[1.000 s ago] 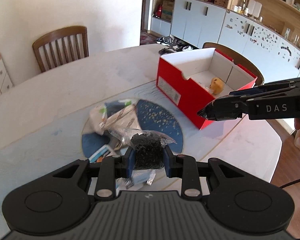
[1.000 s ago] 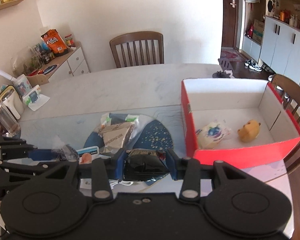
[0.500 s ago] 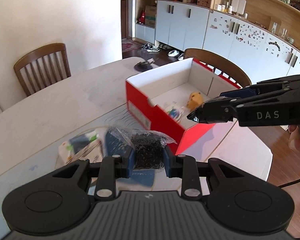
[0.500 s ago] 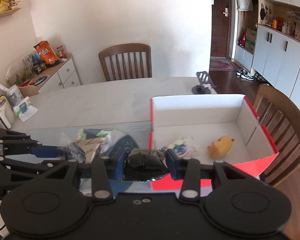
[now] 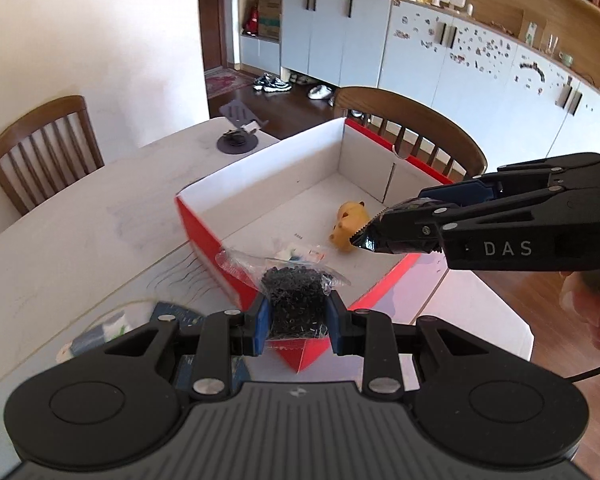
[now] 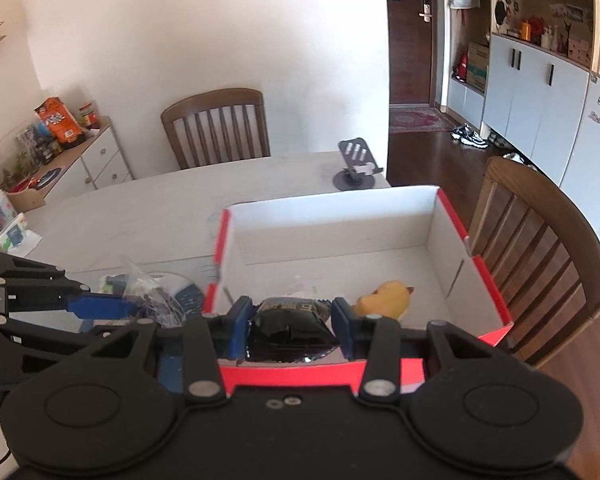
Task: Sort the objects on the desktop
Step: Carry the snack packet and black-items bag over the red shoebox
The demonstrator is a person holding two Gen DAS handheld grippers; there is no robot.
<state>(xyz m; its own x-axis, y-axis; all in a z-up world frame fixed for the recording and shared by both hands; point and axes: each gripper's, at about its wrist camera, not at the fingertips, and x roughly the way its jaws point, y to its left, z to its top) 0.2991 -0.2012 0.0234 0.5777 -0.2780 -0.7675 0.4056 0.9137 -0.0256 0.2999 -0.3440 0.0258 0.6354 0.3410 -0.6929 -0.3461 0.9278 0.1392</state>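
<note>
Left tongs (image 5: 298, 316) clench bead bag (image 5: 296, 300), top pointing away; right tongs (image 6: 292, 330) clench black packet (image 6: 290, 332).

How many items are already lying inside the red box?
2. A yellow toy lies on the floor of the red box toward its right side, and a small clear packet lies left of it near the front wall. The held bags may hide more.

toy (image 5: 350, 226) in box (image 5: 260, 178) | box on table (image 5: 80, 216) | chair (image 5: 412, 128) behind
</note>
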